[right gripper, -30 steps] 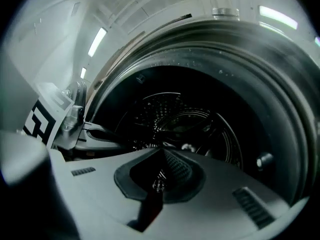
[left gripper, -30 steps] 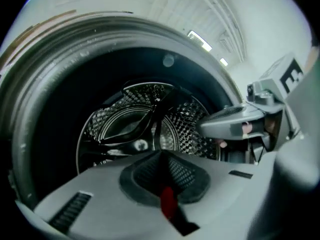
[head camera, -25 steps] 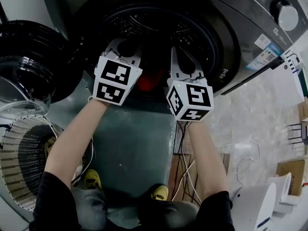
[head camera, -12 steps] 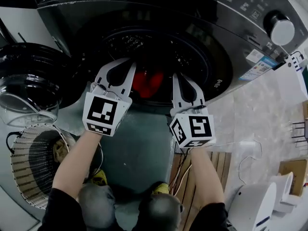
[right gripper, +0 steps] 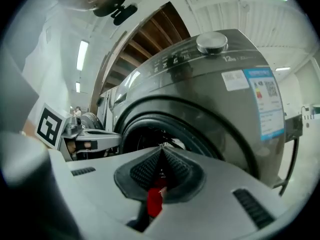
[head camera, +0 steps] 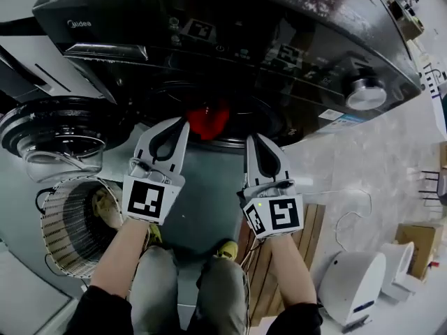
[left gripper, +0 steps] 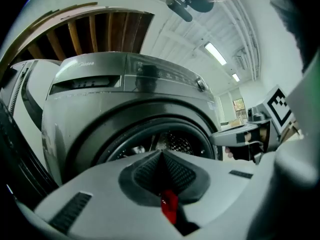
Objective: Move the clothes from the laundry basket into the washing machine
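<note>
The left gripper and right gripper both have their jaws pressed together. The round woven laundry basket lies behind and below them, nearer the left jaws.

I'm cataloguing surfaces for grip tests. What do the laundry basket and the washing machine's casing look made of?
Laundry basket: pale ribbed slats with gaps, likely plastic or wicker, matte. Washing machine casing: dark grey painted metal or plastic, glossy, with clear reflections on it.
</note>
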{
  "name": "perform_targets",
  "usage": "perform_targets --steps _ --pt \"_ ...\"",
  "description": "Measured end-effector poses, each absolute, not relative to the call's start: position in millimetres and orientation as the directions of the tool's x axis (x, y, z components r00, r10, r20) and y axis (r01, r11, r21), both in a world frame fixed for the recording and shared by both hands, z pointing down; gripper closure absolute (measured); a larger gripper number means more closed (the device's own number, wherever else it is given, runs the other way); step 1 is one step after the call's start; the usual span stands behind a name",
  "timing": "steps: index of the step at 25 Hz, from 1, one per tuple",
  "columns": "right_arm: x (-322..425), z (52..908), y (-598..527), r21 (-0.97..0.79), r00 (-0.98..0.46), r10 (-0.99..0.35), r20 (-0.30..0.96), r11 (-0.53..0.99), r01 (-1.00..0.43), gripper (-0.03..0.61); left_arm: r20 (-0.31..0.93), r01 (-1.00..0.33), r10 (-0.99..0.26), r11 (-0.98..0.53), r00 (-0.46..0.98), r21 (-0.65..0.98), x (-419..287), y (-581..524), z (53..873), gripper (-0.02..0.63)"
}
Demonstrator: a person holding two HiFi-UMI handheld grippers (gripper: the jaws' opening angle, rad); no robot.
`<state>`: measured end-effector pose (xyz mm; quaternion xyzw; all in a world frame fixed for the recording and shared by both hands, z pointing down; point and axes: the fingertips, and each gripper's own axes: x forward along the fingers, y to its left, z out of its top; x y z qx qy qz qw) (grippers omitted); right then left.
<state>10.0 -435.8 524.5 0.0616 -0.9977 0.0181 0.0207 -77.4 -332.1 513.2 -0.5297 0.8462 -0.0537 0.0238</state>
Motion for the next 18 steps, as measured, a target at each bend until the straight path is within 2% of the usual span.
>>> perform_targets --steps 9,18 --pt "26.9 405.2 -415.6 -0.091 -0.994 -0.069 0.079 0.993 -0.077 0.575 0.079 -0.858 -0.855 0.514 -0.513 -0.007 -60.6 -295.7 400.1 0.604" --pt "19.2 275.2 -401.2 -0.074 -0.997 0.019 0.077 0.997 0.013 0.575 0.130 -0.787 -0.778 0.615 -0.614 -0.034 -63.8 -249.9 280.8 0.604"
